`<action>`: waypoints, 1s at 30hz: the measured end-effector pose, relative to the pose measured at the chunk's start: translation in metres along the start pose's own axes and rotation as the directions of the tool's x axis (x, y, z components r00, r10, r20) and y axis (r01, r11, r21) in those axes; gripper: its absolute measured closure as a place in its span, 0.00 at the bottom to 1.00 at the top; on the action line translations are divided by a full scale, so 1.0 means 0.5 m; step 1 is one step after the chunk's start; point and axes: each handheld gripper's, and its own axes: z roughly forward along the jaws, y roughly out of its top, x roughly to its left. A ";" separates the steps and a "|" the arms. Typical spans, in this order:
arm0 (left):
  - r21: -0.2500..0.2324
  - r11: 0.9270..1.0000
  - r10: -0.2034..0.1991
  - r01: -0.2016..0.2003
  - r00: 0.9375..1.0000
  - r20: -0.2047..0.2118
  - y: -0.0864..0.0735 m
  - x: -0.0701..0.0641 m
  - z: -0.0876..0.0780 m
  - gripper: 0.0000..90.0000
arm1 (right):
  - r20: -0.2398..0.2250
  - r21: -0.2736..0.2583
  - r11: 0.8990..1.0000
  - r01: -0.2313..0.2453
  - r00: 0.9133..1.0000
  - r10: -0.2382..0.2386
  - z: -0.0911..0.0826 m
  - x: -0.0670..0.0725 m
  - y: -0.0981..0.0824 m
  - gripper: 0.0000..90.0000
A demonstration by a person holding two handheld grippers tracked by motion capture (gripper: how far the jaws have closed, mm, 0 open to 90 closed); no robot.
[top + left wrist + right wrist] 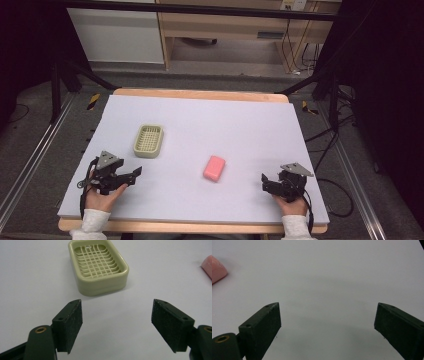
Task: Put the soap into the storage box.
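Empty pale-green soap dish (148, 140), pink soap bar (214, 167) lying apart

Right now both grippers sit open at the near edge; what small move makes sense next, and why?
Probably the right gripper should move toward the pink soap bar. The bar lies loose on the table, apart from the empty green soap dish, and its open fingers point just past the bar.

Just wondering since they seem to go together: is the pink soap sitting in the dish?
No, the soap lies on the bare table, apart from the empty dish.
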 end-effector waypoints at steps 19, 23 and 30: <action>0.027 0.999 0.035 -0.036 0.998 0.046 0.022 -0.045 0.015 0.25 | -0.003 0.005 1.000 0.004 1.000 -0.004 0.001 0.001 -0.001 0.08; 0.027 0.999 0.038 -0.040 0.998 0.054 0.026 -0.053 0.016 0.25 | -0.004 0.004 1.000 0.003 1.000 -0.003 0.001 0.001 -0.001 0.08; 0.020 0.998 0.051 -0.052 0.996 0.068 0.034 -0.066 0.014 0.25 | -0.013 0.008 1.000 0.005 1.000 -0.005 0.003 0.003 -0.001 0.08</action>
